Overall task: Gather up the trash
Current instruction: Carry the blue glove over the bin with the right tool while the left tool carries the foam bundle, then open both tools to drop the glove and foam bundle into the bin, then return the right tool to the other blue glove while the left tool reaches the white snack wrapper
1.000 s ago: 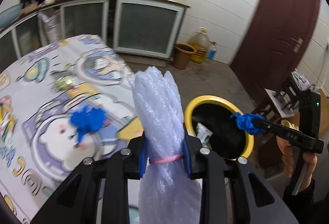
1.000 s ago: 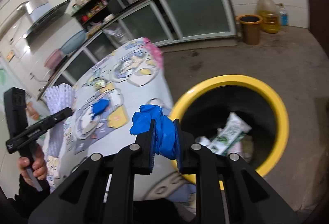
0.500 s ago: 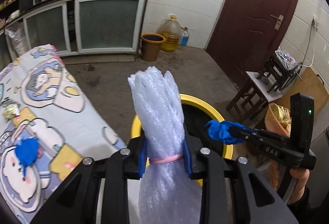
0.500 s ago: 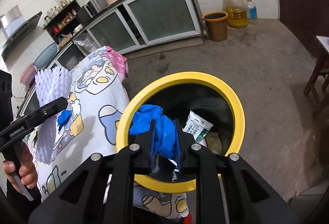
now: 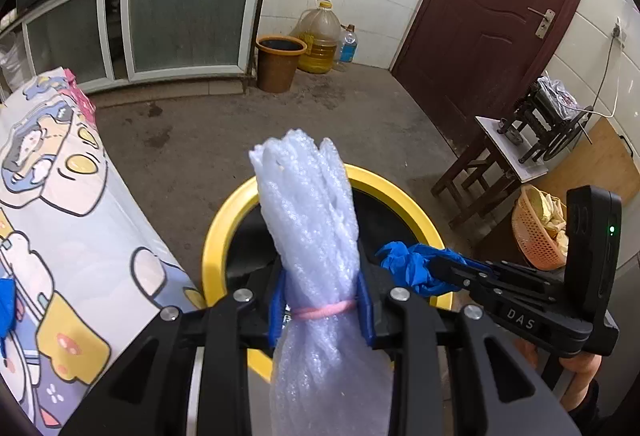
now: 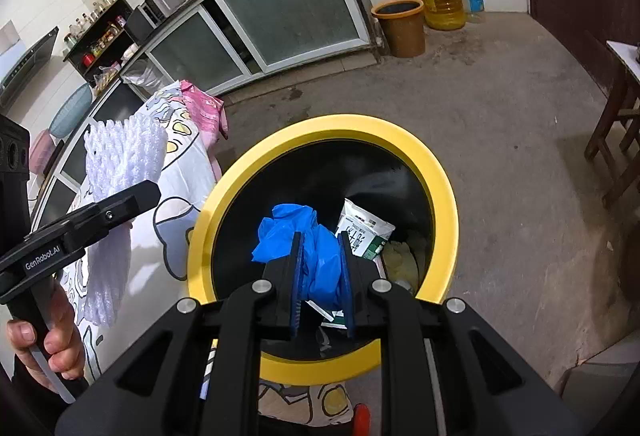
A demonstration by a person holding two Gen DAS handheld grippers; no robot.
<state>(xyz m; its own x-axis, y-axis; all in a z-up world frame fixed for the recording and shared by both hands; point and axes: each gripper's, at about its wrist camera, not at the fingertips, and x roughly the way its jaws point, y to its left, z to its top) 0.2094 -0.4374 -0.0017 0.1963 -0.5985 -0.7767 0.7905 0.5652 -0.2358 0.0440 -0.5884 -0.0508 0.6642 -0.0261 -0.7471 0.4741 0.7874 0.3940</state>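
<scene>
We see the yellow-rimmed bin [image 6: 442,192] filling frame centre, a white packet [image 6: 362,232] inside it. Our left gripper [image 5: 322,300] clamps the foam wrap roll [image 5: 312,220] at lower centre, over the rim. Our right gripper [image 6: 322,276] pinches the blue plastic bag [image 6: 288,232] above the bin opening.
</scene>
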